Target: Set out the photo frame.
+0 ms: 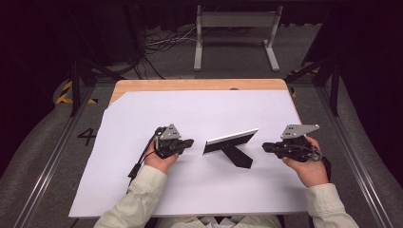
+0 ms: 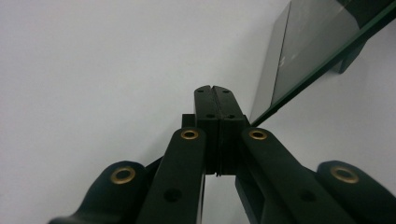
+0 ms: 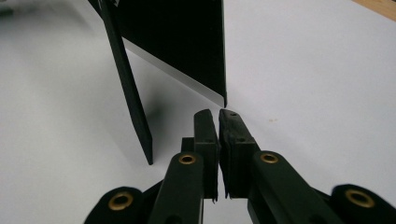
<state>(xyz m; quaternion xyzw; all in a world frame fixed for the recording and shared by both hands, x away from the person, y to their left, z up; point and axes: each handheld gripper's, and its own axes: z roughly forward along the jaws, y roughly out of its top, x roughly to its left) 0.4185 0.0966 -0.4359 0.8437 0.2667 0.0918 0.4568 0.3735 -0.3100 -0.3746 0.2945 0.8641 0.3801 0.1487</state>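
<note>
Left gripper (image 2: 215,95): jaws pressed together, empty, tips just beside the picture frame's (image 1: 231,140) near edge. Right gripper (image 3: 219,114): jaws all but shut, nothing between, just short of the frame's opposite corner. Frame stands mid-sheet between both, propped on its back leg (image 1: 237,156). Judged light, rigid, glass-fronted, tippy; grip the side edges. White sheet (image 1: 142,199) over a wooden table (image 1: 190,84); dark room behind.

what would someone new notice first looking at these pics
First, the black picture frame standing on its rear prop leg in the middle of the white sheet that covers the wooden table. Next, the two black tools flanking it: the left hand-held gripper and the right hand-held gripper, each pointing inward at a side edge of the frame, jaws closed with nothing between them.
</note>
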